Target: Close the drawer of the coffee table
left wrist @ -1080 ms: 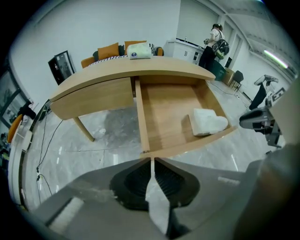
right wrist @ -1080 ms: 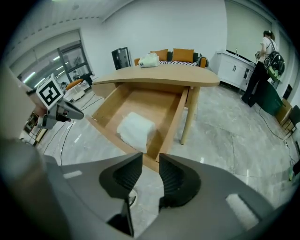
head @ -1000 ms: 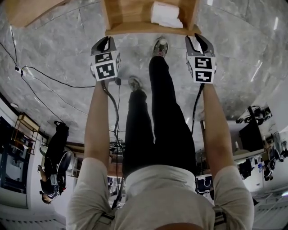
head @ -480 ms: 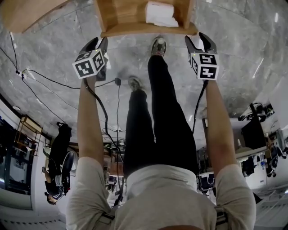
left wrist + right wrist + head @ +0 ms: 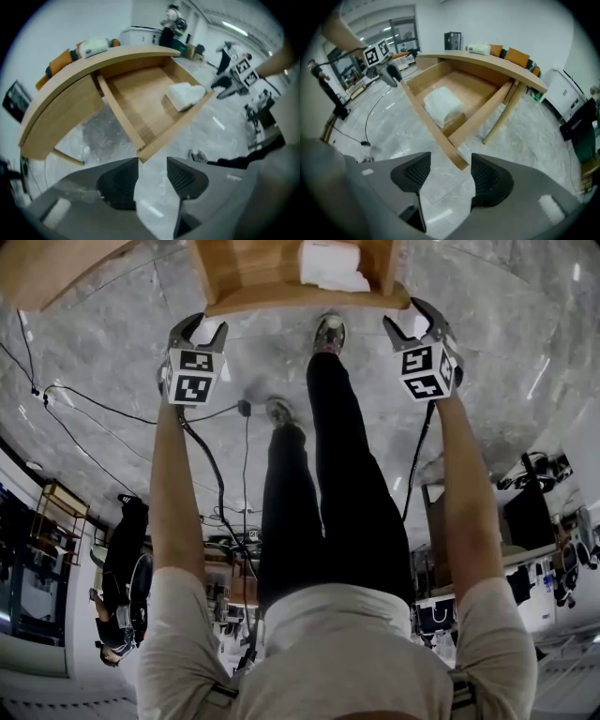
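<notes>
The drawer (image 5: 300, 298) stands open at 12 o'clock, out of the coffee table (image 5: 56, 268), a white bundle (image 5: 333, 266) inside. The left gripper (image 5: 201, 326) and right gripper (image 5: 412, 320) hover near its 2 front corners, fingers just spreading apart, gripping nothing.

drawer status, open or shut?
Open. The drawer sticks out well past the tabletop, its inside exposed, with a white bundle lying in it.
</notes>
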`<action>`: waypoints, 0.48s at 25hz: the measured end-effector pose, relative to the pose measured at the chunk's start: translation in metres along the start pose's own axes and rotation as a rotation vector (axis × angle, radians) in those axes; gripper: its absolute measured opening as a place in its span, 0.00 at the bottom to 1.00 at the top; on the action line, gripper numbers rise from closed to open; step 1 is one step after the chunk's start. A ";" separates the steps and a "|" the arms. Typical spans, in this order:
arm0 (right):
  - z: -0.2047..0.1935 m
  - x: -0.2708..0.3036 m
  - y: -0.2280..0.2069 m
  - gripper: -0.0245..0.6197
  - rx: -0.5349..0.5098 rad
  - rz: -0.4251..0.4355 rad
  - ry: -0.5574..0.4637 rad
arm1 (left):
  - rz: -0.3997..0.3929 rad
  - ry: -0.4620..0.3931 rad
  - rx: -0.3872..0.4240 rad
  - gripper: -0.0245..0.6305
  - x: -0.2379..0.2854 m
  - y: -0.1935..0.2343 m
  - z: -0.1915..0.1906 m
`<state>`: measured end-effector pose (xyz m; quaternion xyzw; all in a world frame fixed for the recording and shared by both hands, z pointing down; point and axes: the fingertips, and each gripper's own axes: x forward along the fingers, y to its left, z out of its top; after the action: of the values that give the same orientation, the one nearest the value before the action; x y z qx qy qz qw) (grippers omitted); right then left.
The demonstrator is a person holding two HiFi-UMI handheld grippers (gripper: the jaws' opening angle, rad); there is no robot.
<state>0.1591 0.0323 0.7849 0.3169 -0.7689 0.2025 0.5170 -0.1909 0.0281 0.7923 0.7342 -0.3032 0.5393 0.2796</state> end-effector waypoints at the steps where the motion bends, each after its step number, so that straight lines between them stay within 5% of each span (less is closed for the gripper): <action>1: -0.001 0.001 -0.001 0.47 -0.044 -0.011 0.012 | 0.026 0.026 0.071 0.34 0.003 0.000 -0.003; 5: 0.000 0.005 -0.004 0.38 -0.162 -0.049 0.031 | 0.103 0.088 0.260 0.34 0.010 0.007 -0.004; 7: 0.001 0.006 -0.008 0.28 -0.187 -0.078 0.033 | 0.145 0.105 0.301 0.34 0.011 0.013 -0.004; 12: 0.002 0.006 -0.008 0.24 -0.270 -0.081 0.041 | 0.202 0.121 0.396 0.33 0.019 0.016 0.008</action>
<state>0.1616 0.0238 0.7898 0.2711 -0.7649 0.0828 0.5784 -0.1936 0.0088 0.8096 0.7071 -0.2462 0.6564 0.0923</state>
